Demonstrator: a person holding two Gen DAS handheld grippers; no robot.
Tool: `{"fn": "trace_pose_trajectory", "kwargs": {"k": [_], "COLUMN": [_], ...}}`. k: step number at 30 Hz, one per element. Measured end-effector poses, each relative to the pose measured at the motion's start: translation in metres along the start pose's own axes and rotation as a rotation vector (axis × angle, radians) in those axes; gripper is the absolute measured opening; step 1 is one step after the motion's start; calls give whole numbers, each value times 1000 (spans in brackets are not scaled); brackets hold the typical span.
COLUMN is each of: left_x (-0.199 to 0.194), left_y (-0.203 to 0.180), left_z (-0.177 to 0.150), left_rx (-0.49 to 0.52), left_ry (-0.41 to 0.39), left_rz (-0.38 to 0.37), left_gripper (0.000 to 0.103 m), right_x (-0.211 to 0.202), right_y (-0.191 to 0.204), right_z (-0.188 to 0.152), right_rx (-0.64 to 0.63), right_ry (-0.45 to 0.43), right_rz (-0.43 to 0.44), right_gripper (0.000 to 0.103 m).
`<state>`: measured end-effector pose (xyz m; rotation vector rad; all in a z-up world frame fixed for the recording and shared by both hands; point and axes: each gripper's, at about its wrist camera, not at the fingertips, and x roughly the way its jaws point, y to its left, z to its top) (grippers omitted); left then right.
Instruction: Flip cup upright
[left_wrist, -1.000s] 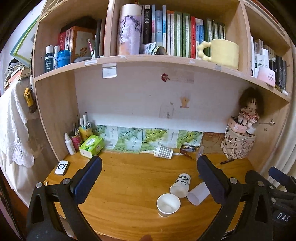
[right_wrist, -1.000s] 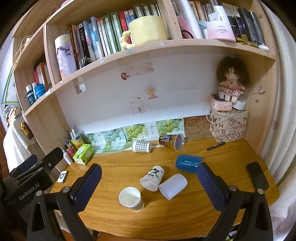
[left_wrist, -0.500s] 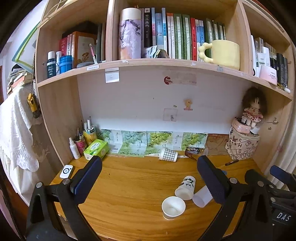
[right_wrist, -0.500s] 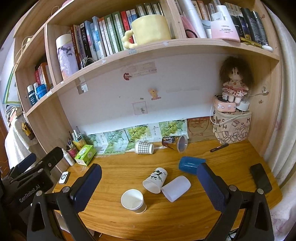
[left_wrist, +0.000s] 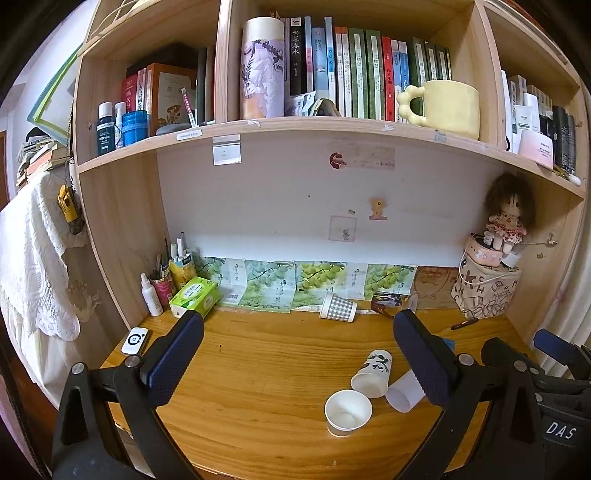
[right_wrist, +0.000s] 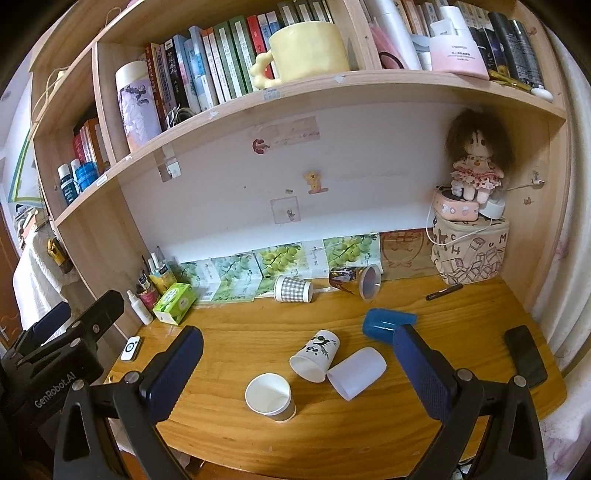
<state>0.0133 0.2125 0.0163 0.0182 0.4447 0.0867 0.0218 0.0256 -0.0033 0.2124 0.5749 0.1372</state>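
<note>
Several cups lie on the wooden desk (right_wrist: 236, 332). A white paper cup (right_wrist: 269, 397) (left_wrist: 347, 411) stands upright at the front. A panda-print cup (right_wrist: 316, 354) (left_wrist: 373, 373), a translucent white cup (right_wrist: 356, 373) (left_wrist: 404, 393), a blue cup (right_wrist: 388, 321), a checkered cup (right_wrist: 291, 290) (left_wrist: 338, 306) and a dark printed cup (right_wrist: 354, 280) lie on their sides. My left gripper (left_wrist: 299, 354) and right gripper (right_wrist: 299, 373) are both open, empty, held above the desk's front edge.
A green tissue box (right_wrist: 173, 302), a pen holder and a spray bottle (left_wrist: 150, 295) stand at the back left. A white device (left_wrist: 135, 340) lies at the left edge. A phone (right_wrist: 526, 356), a marker (right_wrist: 443, 291) and a patterned bag with a doll (right_wrist: 469, 254) are at the right.
Both grippers have pulled back and up from the desk; the cups look smaller and lower in the views. No cup has moved.
</note>
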Motion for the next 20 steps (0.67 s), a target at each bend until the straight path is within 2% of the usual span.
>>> {"fn": "trace_pose_trajectory", "kwargs": {"k": [20], "left_x": [4], "left_y": [2], "left_z": [-1], "left_rx": [-25], "left_ry": [24], "left_rz": [24], "left_gripper": [103], "right_x": [8], "right_y": [1], "right_z": [1], "right_rx": [-4], "right_ry": [35], "right_rz": [15], "right_gripper": [103]}}
